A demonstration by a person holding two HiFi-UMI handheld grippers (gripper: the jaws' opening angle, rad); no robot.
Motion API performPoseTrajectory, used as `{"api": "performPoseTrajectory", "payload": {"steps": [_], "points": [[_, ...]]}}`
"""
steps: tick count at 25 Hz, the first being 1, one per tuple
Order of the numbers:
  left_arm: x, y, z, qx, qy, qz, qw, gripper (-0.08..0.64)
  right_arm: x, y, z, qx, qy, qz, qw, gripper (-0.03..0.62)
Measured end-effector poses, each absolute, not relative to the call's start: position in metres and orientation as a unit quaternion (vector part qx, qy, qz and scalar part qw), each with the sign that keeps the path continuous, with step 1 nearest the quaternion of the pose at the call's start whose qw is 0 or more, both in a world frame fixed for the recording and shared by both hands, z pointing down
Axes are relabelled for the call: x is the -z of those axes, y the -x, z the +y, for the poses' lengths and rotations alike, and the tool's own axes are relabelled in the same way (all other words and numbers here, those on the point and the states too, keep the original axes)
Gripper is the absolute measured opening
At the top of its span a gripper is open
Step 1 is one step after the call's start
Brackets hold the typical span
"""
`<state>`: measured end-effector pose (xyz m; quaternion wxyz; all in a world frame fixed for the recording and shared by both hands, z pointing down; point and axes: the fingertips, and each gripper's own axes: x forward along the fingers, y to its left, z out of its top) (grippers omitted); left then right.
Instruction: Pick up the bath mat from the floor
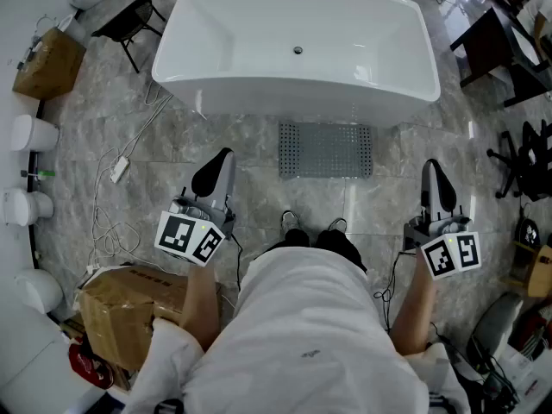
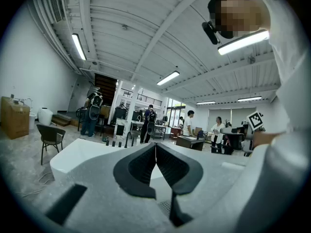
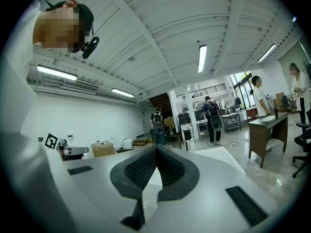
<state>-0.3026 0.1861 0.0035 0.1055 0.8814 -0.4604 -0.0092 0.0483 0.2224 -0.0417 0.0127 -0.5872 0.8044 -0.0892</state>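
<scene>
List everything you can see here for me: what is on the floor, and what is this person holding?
bathtub: one, white, top centre
bath mat: one, grey, flat on the floor in front of the bathtub
cardboard boxes: two, brown, one top left, one lower left
chair: one, black, left of the bathtub
power cable: one, white, loose on the floor left of the bath mat
shoes: two, black, just short of the bath mat
left hand-held gripper: one, grey with black jaws, shut and empty, left of the bath mat
right hand-held gripper: one, same colours, shut and empty, right of the bath mat
</scene>
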Motion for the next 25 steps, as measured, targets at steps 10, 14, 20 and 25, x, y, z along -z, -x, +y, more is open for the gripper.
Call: {"api": "performPoseTrajectory", "payload": {"steps": [10, 14, 20, 25], "points": [[-0.011, 0.308, 0.187, 0.008, -0.882, -0.457, 0.114, 0.014, 0.044, -0.044, 0.223, 0.086, 0.594, 0.799, 0.031, 0.008], [-0.014, 0.309, 0.186, 0.008, -0.882, -0.456, 0.118, 0.014, 0.047, -0.045, 0.223, 0.084, 0.599, 0.795, 0.043, 0.008], [-0.025, 0.307, 0.187, 0.004, -0.887, -0.443, 0.13, 0.014, 0.042, -0.052, 0.229, 0.087, 0.616, 0.782, 0.031, 0.008], [-0.041, 0.297, 0.183, -0.005, -0.887, -0.434, 0.156, 0.014, 0.021, -0.058, 0.236, 0.11, 0.623, 0.774, 0.004, 0.008]]}}
